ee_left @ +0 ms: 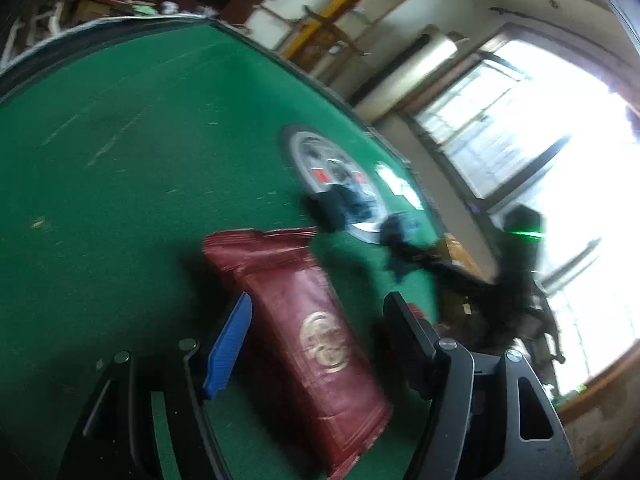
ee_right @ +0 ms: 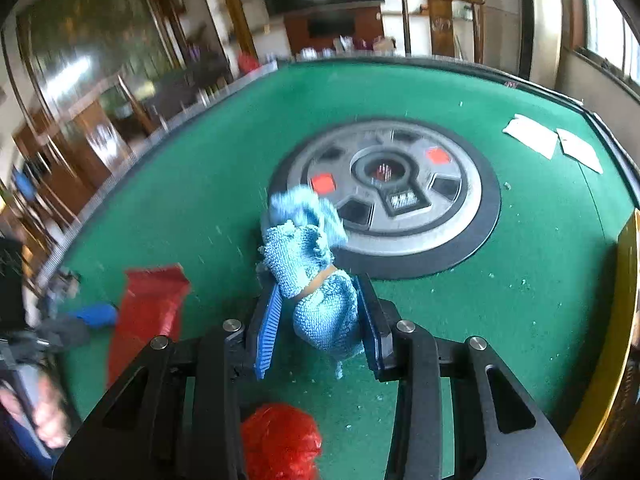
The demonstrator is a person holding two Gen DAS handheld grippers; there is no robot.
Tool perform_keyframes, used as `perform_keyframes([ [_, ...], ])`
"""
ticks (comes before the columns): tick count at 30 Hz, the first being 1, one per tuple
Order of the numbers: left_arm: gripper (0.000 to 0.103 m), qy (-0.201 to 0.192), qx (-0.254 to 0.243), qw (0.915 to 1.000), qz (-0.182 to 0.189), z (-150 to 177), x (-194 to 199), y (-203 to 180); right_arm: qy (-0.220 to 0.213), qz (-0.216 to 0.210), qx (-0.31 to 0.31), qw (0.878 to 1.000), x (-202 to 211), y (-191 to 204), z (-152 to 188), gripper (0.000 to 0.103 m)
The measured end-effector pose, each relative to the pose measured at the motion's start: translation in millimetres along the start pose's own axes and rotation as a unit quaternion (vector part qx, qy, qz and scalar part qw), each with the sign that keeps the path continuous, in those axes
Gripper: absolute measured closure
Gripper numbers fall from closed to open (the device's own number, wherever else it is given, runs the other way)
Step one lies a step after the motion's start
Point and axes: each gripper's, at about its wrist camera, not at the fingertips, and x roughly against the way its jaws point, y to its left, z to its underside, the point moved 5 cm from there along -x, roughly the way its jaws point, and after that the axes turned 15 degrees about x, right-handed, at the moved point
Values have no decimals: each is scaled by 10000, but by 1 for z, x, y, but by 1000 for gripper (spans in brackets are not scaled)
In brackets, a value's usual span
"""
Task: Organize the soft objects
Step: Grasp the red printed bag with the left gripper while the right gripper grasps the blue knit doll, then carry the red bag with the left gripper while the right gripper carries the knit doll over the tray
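The right gripper [ee_right: 320, 316] has its jaws drawn in on a blue cloth [ee_right: 316, 280], a knobbly towel bundled with a tan band round its waist; both pads touch the bundle's lower half, so I judge it gripped, probably to lift it off the table [ee_right: 208, 168] and gather it with the other soft things. The cloth sits near the middle of the table, its upper end lapping the rim of the grey hub [ee_right: 384, 196] set into the felt. That gripper points steeply down and toward the far edge, approaching from the near edge. A red bag [ee_right: 280, 444] (crinkled, shiny) lies below it by the near edge. The left gripper [ee_left: 320, 344] straddles a red pouch [ee_left: 304, 320] lying flat on the felt toward the near left of the table; its jaws stand about half open, the blue pad [ee_left: 228, 348] just beside one long edge and the other finger apart from the pouch, so it is lined up but not yet clamped. It tilts down more gently. In the right view a hand [ee_right: 44, 412] shows at the left edge. Two white cards [ee_right: 552, 144] lie near the far right corner.
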Motion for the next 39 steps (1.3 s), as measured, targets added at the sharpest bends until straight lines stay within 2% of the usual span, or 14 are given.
perform_keyframes([
  [3,25,-103,194,9991,-364,4,4,6,-232,151,-227,9994,7,-15,0,67],
  [6,25,53,364,9978,-558,15,3,4,-436,78,-521,9977,17,-24,-1,67],
  [10,23,16,119,9946,-1028,29,-5,-15,-670,-47,-706,9952,29,-25,-3,67],
  [12,23,-4,-186,9868,-1608,36,-17,-23,-705,-89,-722,9949,30,-24,-3,67],
  [13,23,53,-261,9842,-1752,39,-23,-26,-721,-75,-749,9946,30,-24,-2,67],
  [15,23,43,-513,9720,-2293,45,-35,-29,-721,-59,-767,9944,30,-28,-1,67],
  [18,23,-11,-783,9579,-2762,48,-47,-30,-708,-47,-809,9942,29,-30,1,67],
  [21,24,-73,-1209,9443,-3061,48,-56,-31,-702,-41,-778,9945,28,-29,1,67],
  [22,29,-71,-1351,9411,-3100,47,-58,-31,-711,-37,-754,9946,28,-28,0,67],
  [25,39,-127,-1380,9482,-2857,37,-53,-24,-710,-12,-734,9948,27,-27,1,67],
  [27,41,-108,-1372,9506,-2784,29,-46,-17,-692,35,-737,9949,26,-28,2,67],
  [30,41,-119,-1277,9598,-2499,18,-37,-8,-668,67,-744,9950,25,-28,3,67],
  [32,41,-137,-1278,9629,-2374,17,-35,-6,-681,74,-757,9948,25,-29,3,67],
  [39,40,-167,-1428,9591,-2439,17,-44,-13,-668,136,-742,9949,25,-28,4,67],
])
